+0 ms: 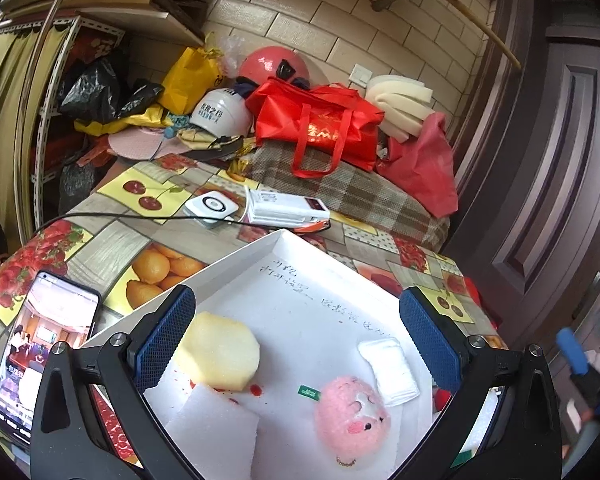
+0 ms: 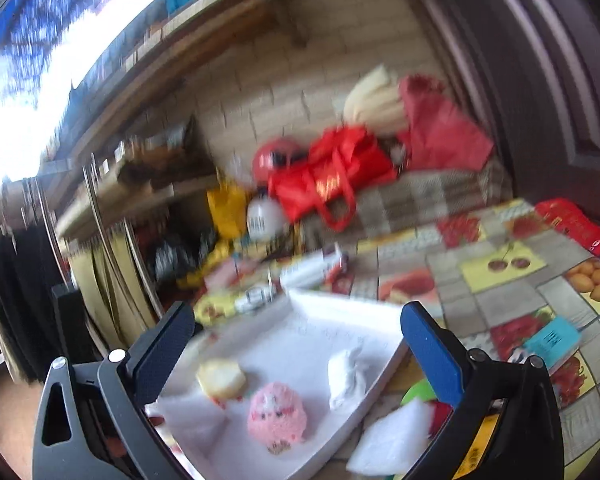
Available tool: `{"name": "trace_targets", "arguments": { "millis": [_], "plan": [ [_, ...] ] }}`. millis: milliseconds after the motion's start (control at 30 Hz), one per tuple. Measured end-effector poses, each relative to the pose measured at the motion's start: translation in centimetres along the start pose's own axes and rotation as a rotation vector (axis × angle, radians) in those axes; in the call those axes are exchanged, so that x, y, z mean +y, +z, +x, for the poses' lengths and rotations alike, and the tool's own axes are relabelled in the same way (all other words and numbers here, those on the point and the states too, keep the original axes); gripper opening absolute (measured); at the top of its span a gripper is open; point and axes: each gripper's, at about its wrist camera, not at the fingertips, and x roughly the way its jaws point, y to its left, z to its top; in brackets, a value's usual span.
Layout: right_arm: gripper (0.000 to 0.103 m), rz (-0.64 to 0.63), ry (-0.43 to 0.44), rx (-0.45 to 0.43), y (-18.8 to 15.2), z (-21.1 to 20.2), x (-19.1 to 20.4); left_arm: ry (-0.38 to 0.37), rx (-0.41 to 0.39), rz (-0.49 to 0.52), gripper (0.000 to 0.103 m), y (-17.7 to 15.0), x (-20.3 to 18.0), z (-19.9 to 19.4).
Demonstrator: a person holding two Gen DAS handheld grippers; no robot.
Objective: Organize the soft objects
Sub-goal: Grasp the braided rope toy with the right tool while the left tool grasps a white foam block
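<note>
A white tray (image 1: 300, 256) lies on the fruit-patterned table. In it are a pale yellow sponge (image 1: 220, 354), a pink plush toy (image 1: 354, 420), a folded white cloth (image 1: 390, 372) and a white foam piece (image 1: 216, 436). My left gripper (image 1: 298, 340) is open and empty above the tray. My right gripper (image 2: 298, 344) is open and empty over the same tray (image 2: 340, 304), in a blurred view that shows the sponge (image 2: 222, 378), the plush (image 2: 276, 414) and the cloth (image 2: 346, 376). Another white foam piece (image 2: 392, 436) lies outside the tray.
A phone (image 1: 40, 352) lies left of the tray. A white device (image 1: 288, 208) and a cable sit behind it. Red bags (image 1: 320, 120), helmets and a plaid cushion (image 1: 360, 196) crowd the back. A dark door (image 1: 540, 160) stands right. A blue card (image 2: 552, 340) lies on the table.
</note>
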Motion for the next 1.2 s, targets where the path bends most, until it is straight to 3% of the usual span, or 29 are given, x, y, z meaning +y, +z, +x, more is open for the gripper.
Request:
{"name": "trace_targets", "arguments": {
  "millis": [67, 167, 333, 433, 600, 667, 733, 833, 967, 1033, 1100, 1167, 1200],
  "plan": [
    [0.103, 0.026, 0.021, -0.055, 0.7, -1.6, -1.1, -0.036, -0.015, 0.0, 0.103, 0.0, -0.3, -0.4],
    [0.103, 0.006, 0.015, -0.04, 1.6, -2.8, -2.4, -0.093, -0.044, 0.02, 0.103, -0.1, -1.0, -1.0],
    [0.103, -0.018, -0.098, -0.045, 1.8, -5.7, -5.2, -0.207, -0.066, 0.121, 0.103, -0.7, -3.9, -2.0],
    [0.103, 0.027, -0.16, -0.051, 1.3, -7.7, -8.0, -0.29, -0.02, 0.187, 0.103, -1.6, -6.3, -2.0],
    [0.103, 0.07, -0.246, -0.017, 0.6, -9.5, -11.8, -0.415, 0.131, 0.295, 0.103, -4.0, -10.7, -1.3],
    [0.103, 0.066, -0.281, 0.039, 0.2, -9.5, -12.8, -0.448, 0.181, 0.347, 0.103, -5.2, -12.3, -1.2],
    [0.103, 0.038, -0.25, 0.16, -0.7, -8.6, -13.2, -0.477, 0.208, 0.408, 0.103, -6.3, -13.6, -1.5],
    [0.103, -0.041, -0.206, 0.35, -2.6, -6.5, -12.8, -0.457, 0.221, 0.476, 0.103, -7.5, -15.0, -1.5],
    [0.102, -0.169, -0.222, 0.531, -5.8, -3.9, -11.6, -0.441, 0.258, 0.484, 0.103, -8.2, -15.1, -0.9],
    [0.094, -0.189, -0.201, 0.601, -6.4, -2.9, -11.5, -0.435, 0.265, 0.496, 0.103, -8.4, -15.3, -0.7],
    [0.092, -0.213, -0.193, 0.64, -7.0, -2.6, -11.4, -0.428, 0.271, 0.525, 0.103, -8.8, -16.0, -0.7],
    [0.077, -0.238, -0.183, 0.69, -7.7, -1.8, -11.3, -0.423, 0.281, 0.55, 0.103, -9.2, -16.9, -0.4],
    [0.062, -0.241, -0.172, 0.717, -8.0, -1.3, -11.2, -0.415, 0.289, 0.563, 0.103, -9.4, -17.3, -0.1]
  ]
}}
